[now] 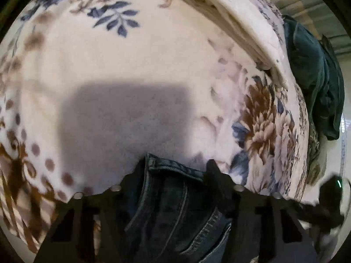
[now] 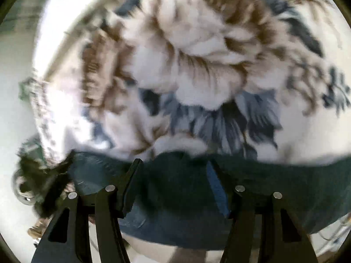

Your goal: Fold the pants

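In the left wrist view, dark blue jeans [image 1: 175, 206] hang between my left gripper [image 1: 175, 173] fingers, which are closed on the denim near a stitched hem, above a floral fleece blanket [image 1: 122, 70]. In the right wrist view, my right gripper [image 2: 174, 171] is open; its fingers [image 2: 131, 175] straddle a dark teal garment [image 2: 179, 188] lying along the blanket [image 2: 197, 65] edge, not pinching it. The view is motion-blurred.
A folded cream cloth [image 1: 232, 22] lies at the blanket's far right. A heap of dark green clothing [image 1: 316, 83] sits beyond the blanket's right edge. A dark furry object [image 2: 41, 182] lies at the left of the right wrist view.
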Motion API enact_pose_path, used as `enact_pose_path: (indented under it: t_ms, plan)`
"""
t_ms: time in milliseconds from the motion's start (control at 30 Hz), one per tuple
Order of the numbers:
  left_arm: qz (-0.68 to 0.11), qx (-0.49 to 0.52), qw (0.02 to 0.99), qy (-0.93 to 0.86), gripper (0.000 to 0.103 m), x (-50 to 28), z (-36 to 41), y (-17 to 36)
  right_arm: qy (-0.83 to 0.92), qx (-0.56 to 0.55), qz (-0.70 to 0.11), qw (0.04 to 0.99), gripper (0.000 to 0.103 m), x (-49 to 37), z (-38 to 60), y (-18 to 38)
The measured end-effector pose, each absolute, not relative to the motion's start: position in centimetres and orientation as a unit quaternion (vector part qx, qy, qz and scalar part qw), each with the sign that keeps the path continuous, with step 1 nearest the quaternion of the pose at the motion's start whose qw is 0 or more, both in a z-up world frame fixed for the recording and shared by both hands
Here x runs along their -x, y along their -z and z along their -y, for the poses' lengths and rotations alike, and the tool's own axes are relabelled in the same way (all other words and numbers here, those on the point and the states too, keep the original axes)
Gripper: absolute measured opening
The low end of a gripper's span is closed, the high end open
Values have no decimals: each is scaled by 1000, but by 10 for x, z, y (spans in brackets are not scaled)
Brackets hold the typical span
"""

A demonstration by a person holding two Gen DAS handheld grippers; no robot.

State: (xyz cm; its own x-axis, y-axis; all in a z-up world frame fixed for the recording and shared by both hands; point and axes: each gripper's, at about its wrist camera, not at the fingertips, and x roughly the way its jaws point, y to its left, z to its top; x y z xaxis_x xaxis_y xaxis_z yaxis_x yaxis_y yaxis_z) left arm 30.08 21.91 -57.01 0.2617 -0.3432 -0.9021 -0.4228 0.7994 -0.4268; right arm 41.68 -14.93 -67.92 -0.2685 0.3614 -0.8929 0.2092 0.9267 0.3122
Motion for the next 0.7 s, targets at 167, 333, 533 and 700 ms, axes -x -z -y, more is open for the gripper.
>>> enact_pose_path:
  t_ms: [167, 333, 533, 700]
  plan:
    - [-584, 325, 744, -23, 34, -289, -221, 559, -55, -198, -775, 597, 6, -420, 153, 669]
    - [-571, 330, 751, -28, 30, -288, -230, 551, -56, -212, -733, 644, 6, -432, 160, 633]
    - [-574, 380, 724, -41, 15, -290, -254, 567, -65, -210, -730, 647, 22, -455, 176, 647]
    - [-579, 387, 717, -28, 21, -289, -251, 560, -85, -240, -726, 639, 66, -443, 192, 640]
